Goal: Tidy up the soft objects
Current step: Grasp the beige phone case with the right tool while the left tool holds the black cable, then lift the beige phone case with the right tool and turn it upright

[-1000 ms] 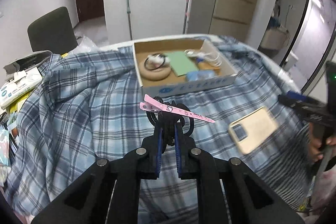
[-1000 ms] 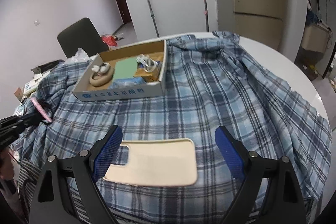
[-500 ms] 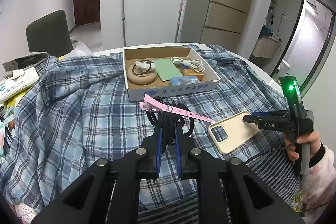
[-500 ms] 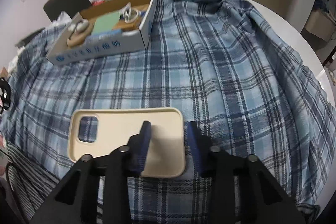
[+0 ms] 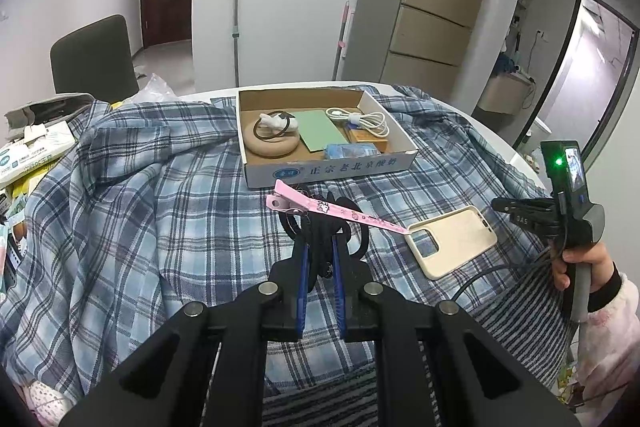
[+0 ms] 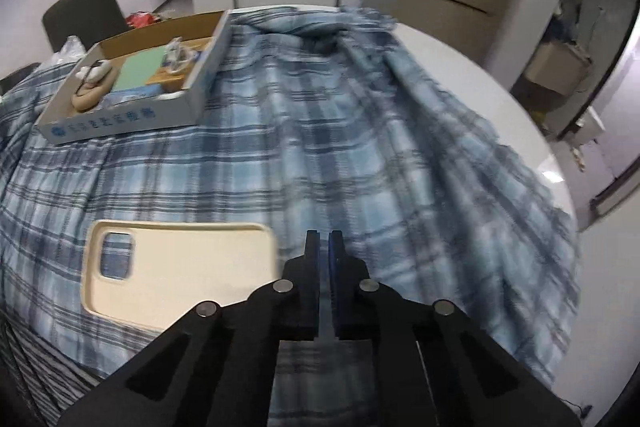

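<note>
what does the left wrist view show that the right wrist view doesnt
Only the left wrist view shows the left tool shut on a bundle of black hair ties with a pink hair clip on it, plus the white coiled cable laid out clearly in the box.

Only the right wrist view shows the right tool shut on nothing, just right of the case.

Both show the cream silicone phone case lying on the blue plaid cloth and the shallow cardboard box.
</note>
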A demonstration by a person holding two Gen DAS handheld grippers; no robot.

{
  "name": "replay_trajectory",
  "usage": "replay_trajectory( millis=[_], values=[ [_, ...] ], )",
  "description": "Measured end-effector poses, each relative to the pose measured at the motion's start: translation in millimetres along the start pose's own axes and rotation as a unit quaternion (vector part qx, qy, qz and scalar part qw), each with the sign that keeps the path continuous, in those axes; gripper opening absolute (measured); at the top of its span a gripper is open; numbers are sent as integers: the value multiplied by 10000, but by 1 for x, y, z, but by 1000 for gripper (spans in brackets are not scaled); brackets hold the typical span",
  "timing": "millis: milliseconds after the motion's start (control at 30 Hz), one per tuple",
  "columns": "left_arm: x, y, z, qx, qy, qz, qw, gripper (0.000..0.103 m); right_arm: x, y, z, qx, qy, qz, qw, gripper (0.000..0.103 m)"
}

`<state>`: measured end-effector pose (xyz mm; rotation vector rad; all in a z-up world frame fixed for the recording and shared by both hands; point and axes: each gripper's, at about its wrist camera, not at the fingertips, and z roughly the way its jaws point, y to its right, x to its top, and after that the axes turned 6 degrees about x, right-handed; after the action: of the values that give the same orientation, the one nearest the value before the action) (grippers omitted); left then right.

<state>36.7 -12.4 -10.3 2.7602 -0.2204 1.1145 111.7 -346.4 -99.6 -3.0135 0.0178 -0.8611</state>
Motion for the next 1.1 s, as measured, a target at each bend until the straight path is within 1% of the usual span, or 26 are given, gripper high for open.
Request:
replay_trajectory(
  millis=[67, 100, 167, 233, 300, 333, 367, 400, 433, 467, 533, 600, 767, 900, 1100],
  values=[
    [-1, -1, -2, -30, 7, -6, 10000, 12, -4, 10, -4, -29, -111, 62, 9999, 4],
    [-2, -1, -2, -31, 11, -2, 10000, 12, -6, 12, -5, 42, -164, 117, 9998, 4],
    [-3, -1, -1, -43, 0, 19, 10000, 12, -12, 11, -8, 276, -312, 113, 9991, 4],
    [-4, -1, -1, -53, -10, 21, 10000, 12, -19, 0, -12, 515, -447, -104, 9976, 4],
    [-4, -2, 0, -59, -10, 8, 10000, 12, -23, -15, -18, 811, -396, -356, 9953, 7],
    [-4, -2, 0, -65, -7, 2, 10000, 12, -24, -22, -20, 917, -390, -500, 9938, 13],
    [-4, -2, -1, -71, -5, 1, 10000, 12, -25, -29, -21, 954, -397, -621, 9927, 21],
    [-4, -2, -2, -72, -2, 0, 10000, 12, -27, -36, -22, 978, -404, -745, 9916, 27],
    [-4, -2, -2, -68, 5, 0, 10000, 12, -28, -43, -22, 1021, -421, -868, 9901, 38],
    [-4, -2, -3, -67, 14, 1, 10000, 12, -30, -50, -22, 1074, -441, -989, 9883, 42],
    [-5, -3, -6, -63, 40, -5, 10000, 12, -33, -62, -18, 1113, -566, -1207, 9848, 42],
    [-6, -5, -8, -69, 44, -13, 10000, 12, -36, -70, -13, 959, -660, -1338, 9841, 42],
    [-8, -10, -8, -60, 32, -75, 9999, 12, -31, -81, -9, 783, -525, -1516, 9839, 42],
    [-8, -11, -8, -91, 18, -46, 9999, 12, -18, -90, 0, 727, -455, -1592, 9835, 42],
    [-9, -8, -4, -134, -30, 30, 9999, 12, 13, -98, 17, 740, -308, -1428, 9865, 42]
  ],
)
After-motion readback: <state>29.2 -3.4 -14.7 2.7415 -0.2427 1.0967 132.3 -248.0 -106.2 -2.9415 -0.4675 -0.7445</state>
